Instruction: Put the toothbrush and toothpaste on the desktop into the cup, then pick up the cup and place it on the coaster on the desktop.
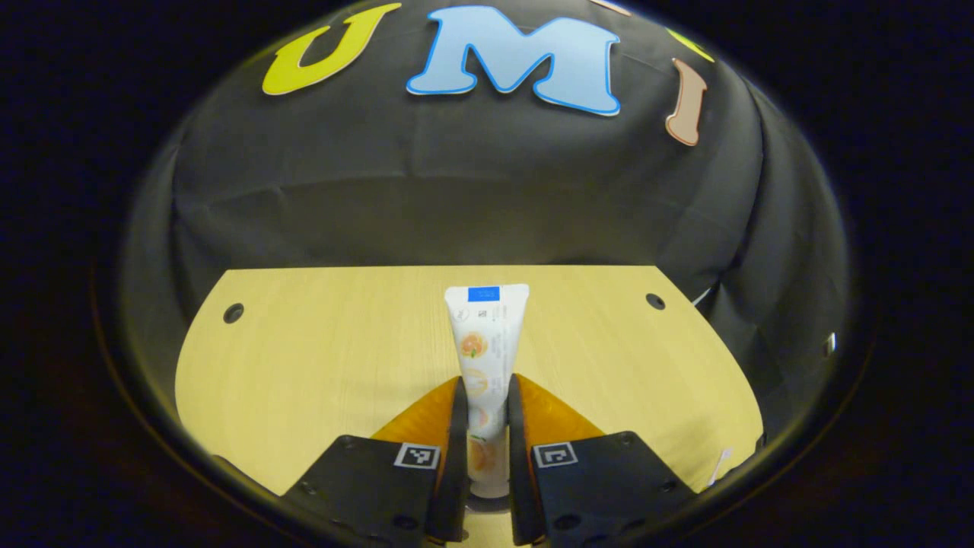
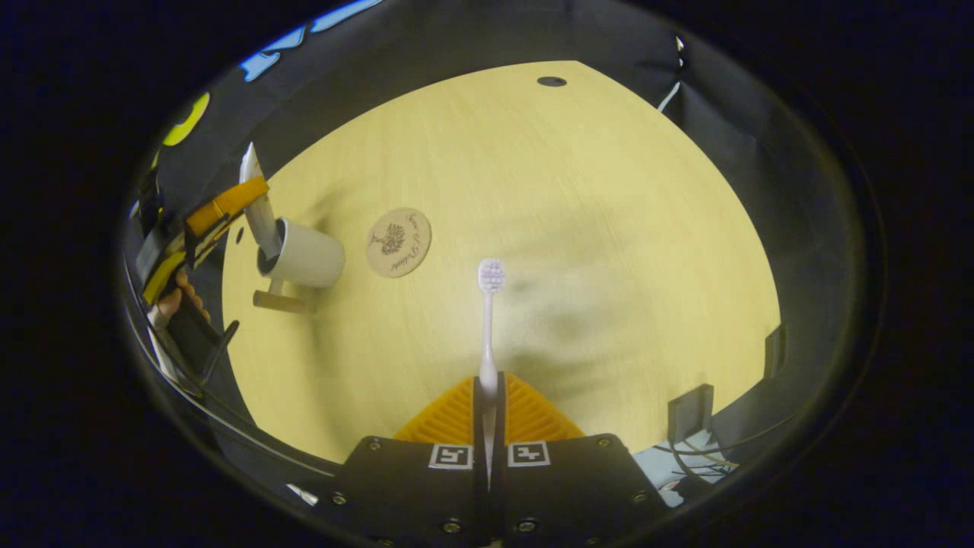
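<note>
In the left gripper view, my left gripper (image 1: 485,399) is shut on a white toothpaste tube (image 1: 487,335), whose flat crimped end points away from me above the wooden desktop (image 1: 304,358). The right gripper view shows that same gripper (image 2: 224,204) at the far left, holding the tube (image 2: 255,199) with its lower end in the mouth of a white cup (image 2: 306,260). A round wooden coaster (image 2: 398,242) lies just right of the cup. My right gripper (image 2: 487,390) is shut on the handle of a white toothbrush (image 2: 488,320), bristle head forward, above the desktop (image 2: 578,228).
A hand (image 2: 176,298) holds the left gripper. A small wooden piece (image 2: 280,301) lies by the cup. The desktop has round holes (image 1: 233,312) near its back corners. Black brackets (image 2: 689,411) and cables stand at its right edge. The black cloth wall (image 1: 456,198) closes the back.
</note>
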Motion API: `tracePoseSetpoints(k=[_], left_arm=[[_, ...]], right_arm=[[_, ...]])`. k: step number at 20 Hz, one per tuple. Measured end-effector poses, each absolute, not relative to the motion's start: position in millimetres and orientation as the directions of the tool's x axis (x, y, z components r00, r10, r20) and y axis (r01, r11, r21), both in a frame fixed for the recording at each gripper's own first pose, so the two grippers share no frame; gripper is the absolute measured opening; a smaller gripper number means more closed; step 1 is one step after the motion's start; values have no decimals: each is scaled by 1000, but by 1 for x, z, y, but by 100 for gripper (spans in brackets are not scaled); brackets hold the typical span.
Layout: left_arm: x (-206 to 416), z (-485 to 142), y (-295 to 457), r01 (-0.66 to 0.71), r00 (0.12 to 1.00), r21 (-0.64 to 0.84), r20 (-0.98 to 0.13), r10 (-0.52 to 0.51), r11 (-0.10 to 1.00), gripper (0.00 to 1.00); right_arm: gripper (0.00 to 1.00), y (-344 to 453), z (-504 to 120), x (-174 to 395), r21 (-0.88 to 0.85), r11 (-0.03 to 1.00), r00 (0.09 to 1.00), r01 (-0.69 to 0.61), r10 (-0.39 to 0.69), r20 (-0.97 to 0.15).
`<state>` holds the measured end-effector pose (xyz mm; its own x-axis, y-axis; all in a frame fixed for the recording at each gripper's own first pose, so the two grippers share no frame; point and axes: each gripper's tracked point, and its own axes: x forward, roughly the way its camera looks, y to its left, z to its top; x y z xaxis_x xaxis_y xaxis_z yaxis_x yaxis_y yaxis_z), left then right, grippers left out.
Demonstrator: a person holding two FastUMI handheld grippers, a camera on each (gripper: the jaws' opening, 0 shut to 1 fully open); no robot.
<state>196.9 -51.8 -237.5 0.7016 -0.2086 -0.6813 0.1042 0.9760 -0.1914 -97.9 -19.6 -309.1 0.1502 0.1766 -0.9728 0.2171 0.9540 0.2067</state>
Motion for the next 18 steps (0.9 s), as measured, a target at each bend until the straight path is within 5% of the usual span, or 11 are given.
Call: tracePoseSetpoints(k=[6,18], left_arm=[[182,-241,-52,109,694,-186,-688,-209,976,59],[171,-203,-47,154,751,-173,-620,-229,973,72]], right_arm=[[3,-16,-302,-84,215,954,166,208,183,-969],[2,13,-290,-60,254,953,199,162,220,-955]])
